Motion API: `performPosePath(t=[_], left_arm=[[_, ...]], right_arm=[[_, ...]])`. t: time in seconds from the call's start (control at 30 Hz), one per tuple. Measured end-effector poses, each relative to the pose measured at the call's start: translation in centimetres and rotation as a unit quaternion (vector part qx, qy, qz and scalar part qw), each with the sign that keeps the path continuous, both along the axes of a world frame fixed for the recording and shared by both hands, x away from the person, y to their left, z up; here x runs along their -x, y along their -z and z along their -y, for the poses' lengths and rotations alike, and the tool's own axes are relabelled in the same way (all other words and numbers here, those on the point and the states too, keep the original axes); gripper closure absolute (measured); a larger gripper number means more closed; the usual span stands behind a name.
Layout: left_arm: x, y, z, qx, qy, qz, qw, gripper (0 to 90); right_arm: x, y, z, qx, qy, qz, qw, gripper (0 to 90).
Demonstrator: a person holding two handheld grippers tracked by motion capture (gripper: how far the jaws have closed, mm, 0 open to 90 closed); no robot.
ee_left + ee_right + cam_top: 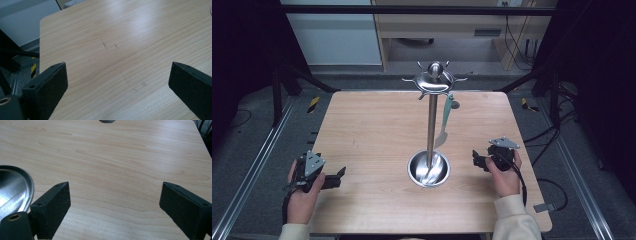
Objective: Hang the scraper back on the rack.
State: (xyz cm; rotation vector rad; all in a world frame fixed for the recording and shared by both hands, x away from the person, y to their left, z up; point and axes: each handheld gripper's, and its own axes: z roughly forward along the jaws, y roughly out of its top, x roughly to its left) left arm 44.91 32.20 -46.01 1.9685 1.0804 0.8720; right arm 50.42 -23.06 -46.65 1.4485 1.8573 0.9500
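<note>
My hands rest at the worktop's point(362, 130) near edge, left gripper point(337, 178) and right gripper point(476, 159) both spread wide, empty. The pale green spatula point(444, 121) hangs from the steel utensil stand point(430, 125) between them; a careless grab could topple that tall stand.
</note>
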Motion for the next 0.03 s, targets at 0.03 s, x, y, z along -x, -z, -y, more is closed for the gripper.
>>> performPosePath(t=[0.03], left_arm=[[0.0, 0.0, -0.01, -0.001, 0.0, 0.0, 1.0, 2.1]], right_arm=[[-0.04, -0.02, -0.02, -0.001, 0.001, 0.0, 1.0, 10.4]])
